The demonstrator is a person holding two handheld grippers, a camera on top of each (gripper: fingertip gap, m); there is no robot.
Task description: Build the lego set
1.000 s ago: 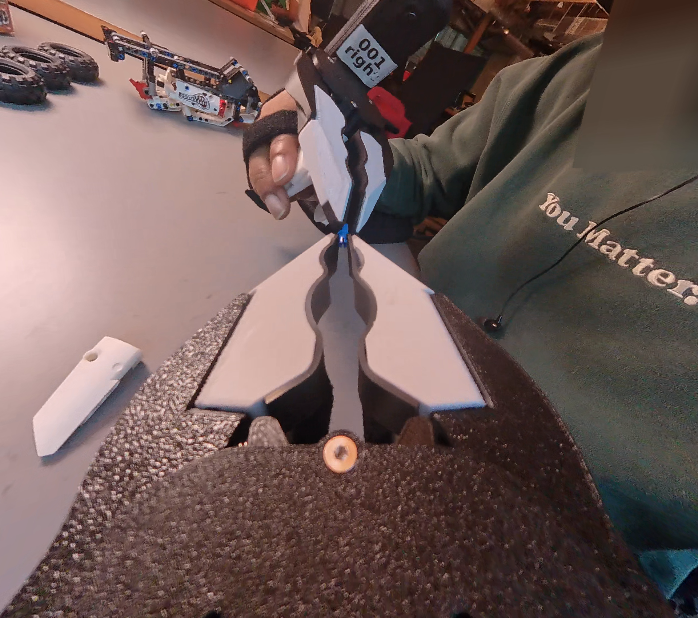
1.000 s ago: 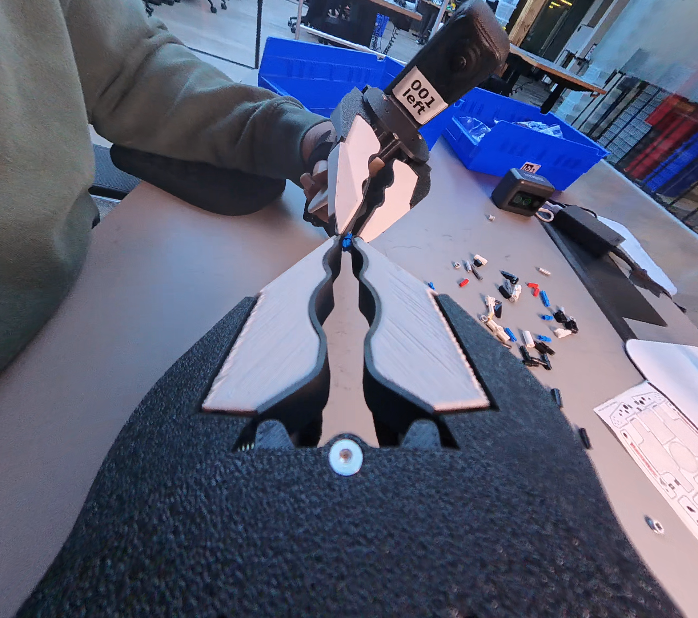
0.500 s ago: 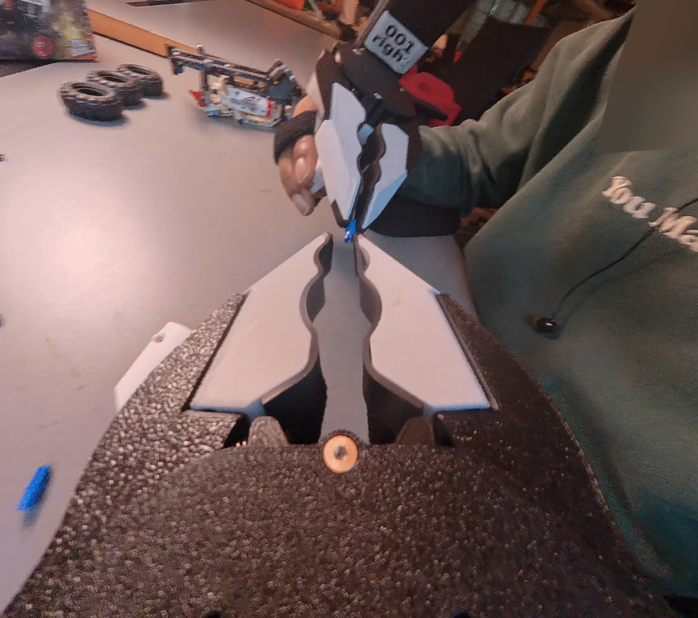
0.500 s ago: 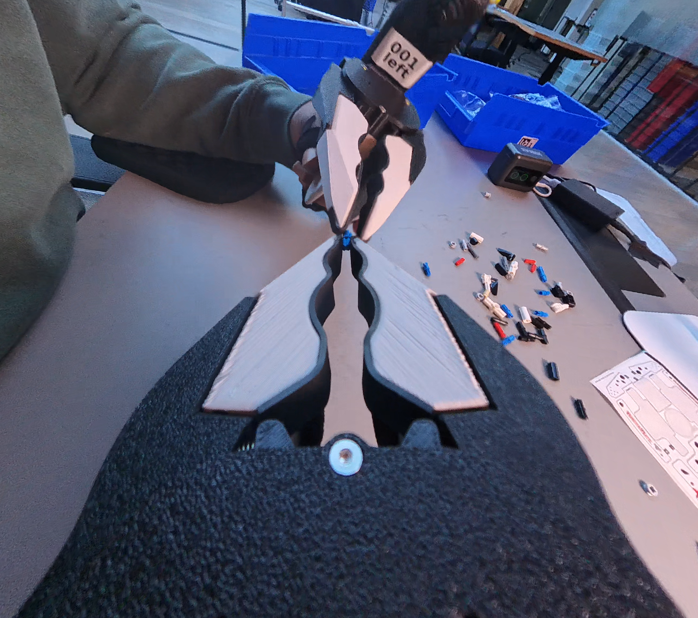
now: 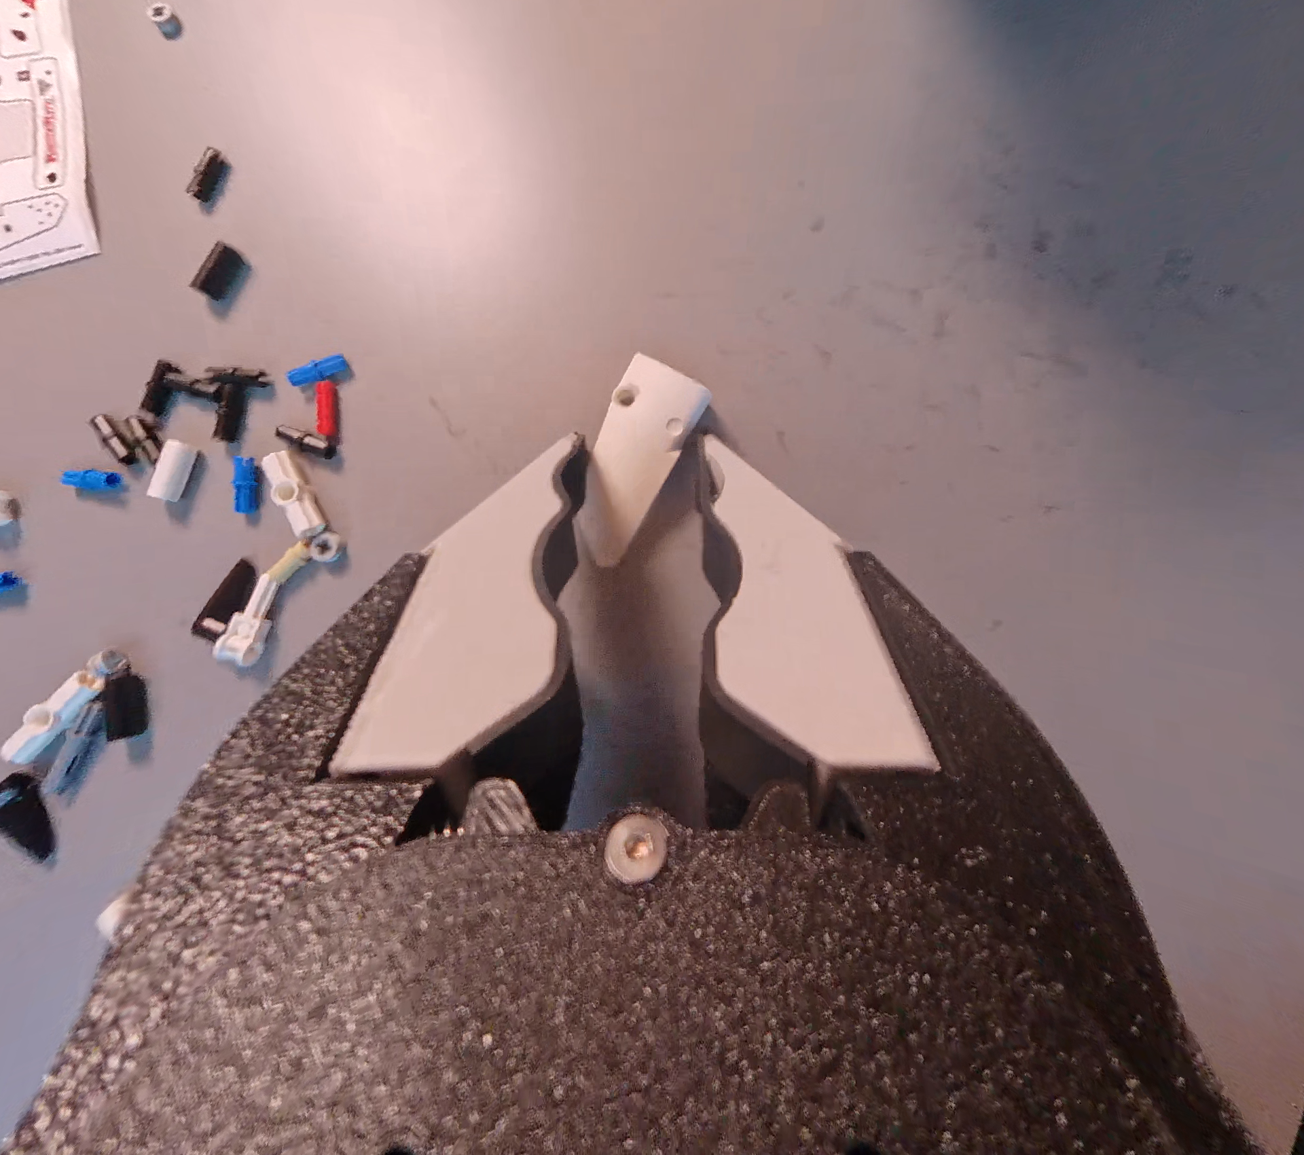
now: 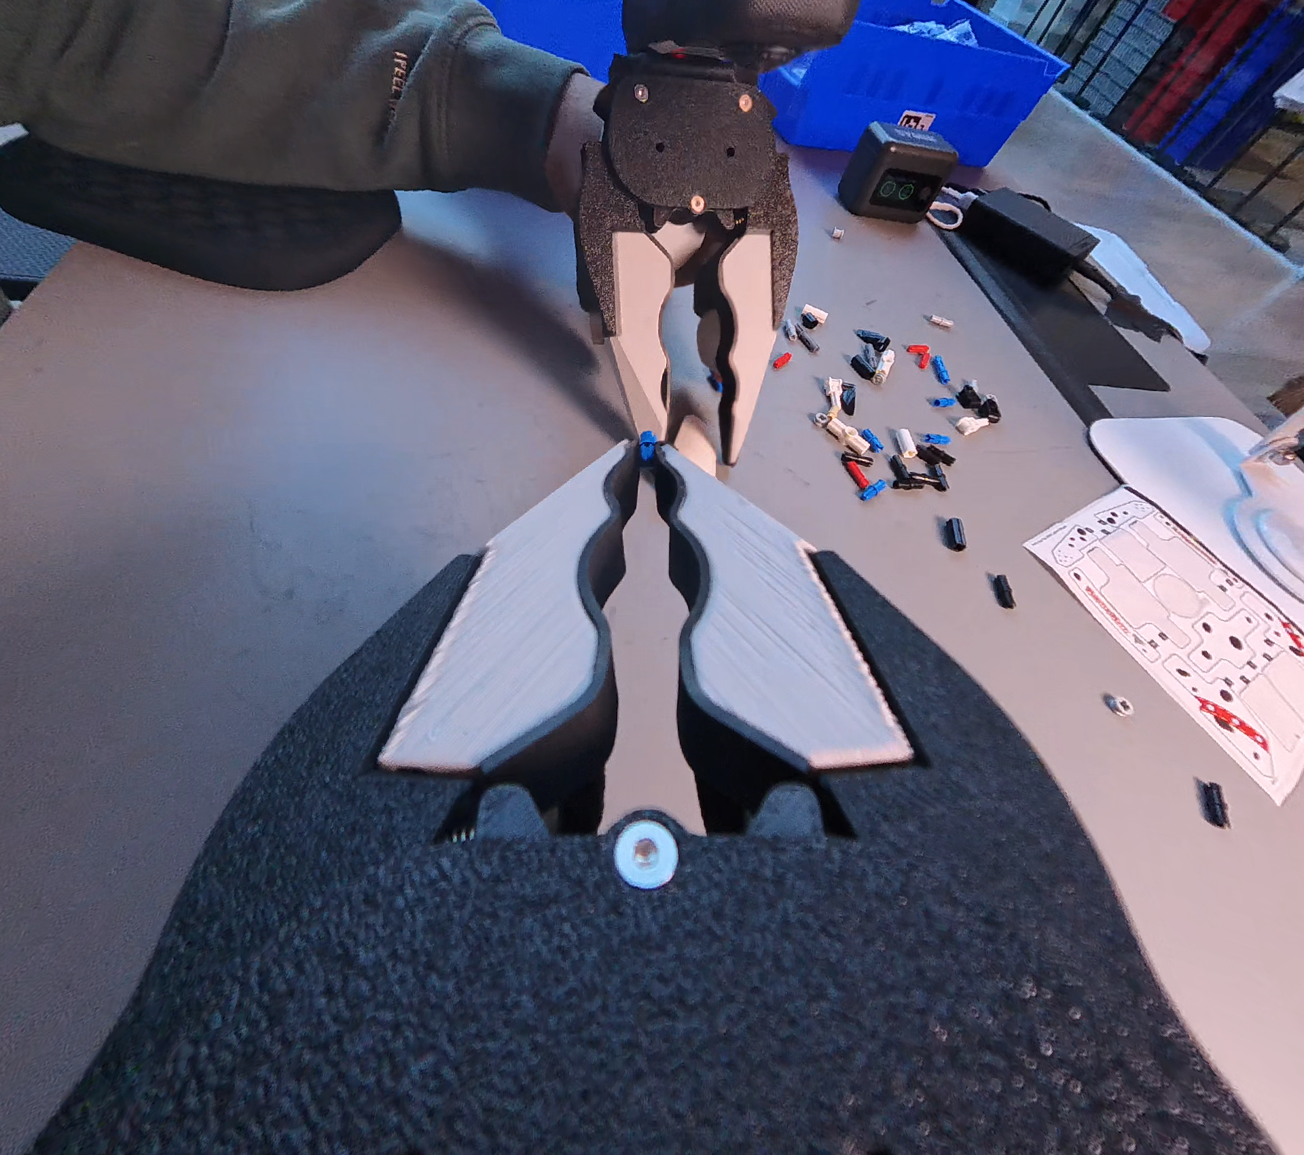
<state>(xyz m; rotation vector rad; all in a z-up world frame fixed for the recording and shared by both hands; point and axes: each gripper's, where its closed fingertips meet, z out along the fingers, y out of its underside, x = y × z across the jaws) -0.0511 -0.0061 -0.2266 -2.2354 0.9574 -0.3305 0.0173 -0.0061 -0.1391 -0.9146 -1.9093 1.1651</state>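
While the grey surface fills most of both views, I read it as my sorting ground: everything loose lies flat on it so I can choose from above. The blue bins sit at the far edge, well apart from the work, probably as stock. The sheet lies flat to my right, near enough to glance at without crowding the parts.

My left gripper points straight down at the surface with its fingers released and spread, straddling a white wedge that lies between them. I cannot tell whether either finger touches it yet. I judge the spread is there to take the wedge across its width, so it seems the next pick.

Left of it in the left wrist view, the parts pile is kept loose in a cluster of black, white, blue and red bits, near but clear of the wedge, which leaves the fingers room to close.

My right gripper has its fingers clenched on a small blue pin, pinched at the very tips and held above the surface just beside the left gripper. Holding it at the tips leaves most of the pin exposed for pushing into a hole, I'd guess one of those in the wedge.
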